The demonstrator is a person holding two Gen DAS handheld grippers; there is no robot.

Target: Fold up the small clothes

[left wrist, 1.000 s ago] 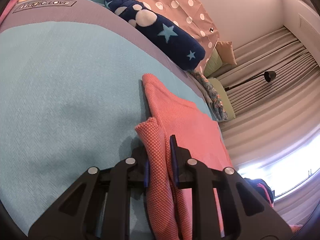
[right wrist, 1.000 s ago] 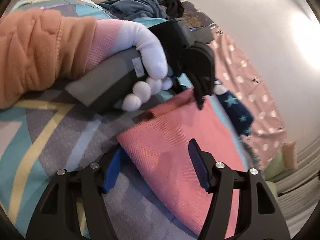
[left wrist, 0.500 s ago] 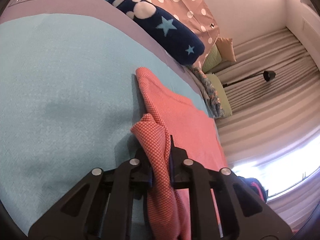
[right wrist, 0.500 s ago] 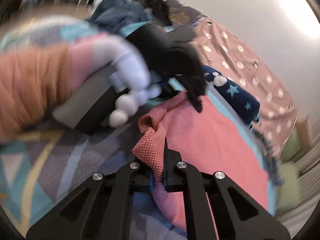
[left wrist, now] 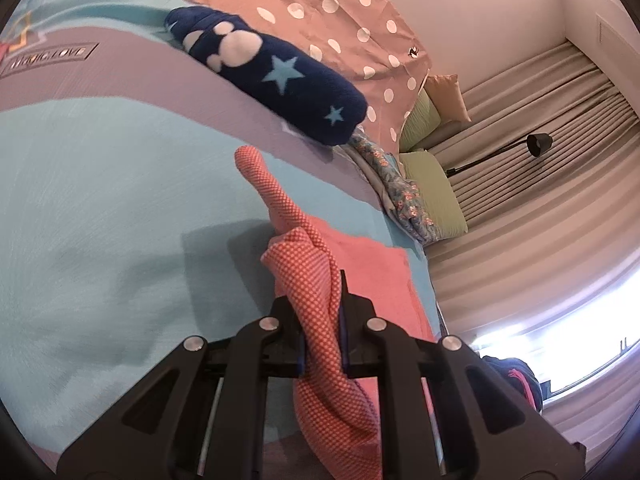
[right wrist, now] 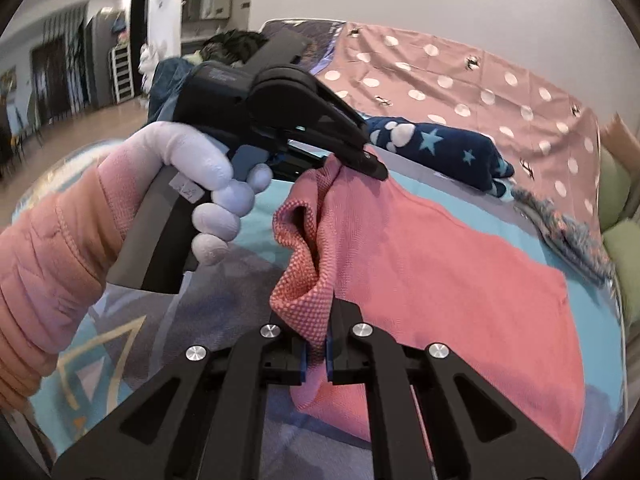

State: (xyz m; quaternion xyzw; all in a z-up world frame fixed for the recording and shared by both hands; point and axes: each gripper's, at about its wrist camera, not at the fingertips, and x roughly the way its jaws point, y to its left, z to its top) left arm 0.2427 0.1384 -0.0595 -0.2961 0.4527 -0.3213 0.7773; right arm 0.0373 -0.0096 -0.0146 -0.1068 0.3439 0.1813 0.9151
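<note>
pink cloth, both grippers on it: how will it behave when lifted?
Likely floppy: the pink cloth bunches and folds where the right gripper and left gripper pinch it. Probably light, since a small pinch holds the raised edge. Its knit weave looks grippy, so slipping seems unlikely; the free part should sag and drag on the bedspread.

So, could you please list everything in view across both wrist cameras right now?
Coral-pink knit garment: one, on the bed, one edge lifted by both grippers.
Navy fleece roll with stars: one, beyond the garment.
Pink polka-dot sheet: one, against the wall.
Teal and grey bedspread: one, underneath.
Green pillows: two, by the curtains.
Black lamp: one, before the curtains.
Left gripper: shut on the garment.
Right gripper: shut on the garment.
White-gloved left hand: holding the left gripper.
</note>
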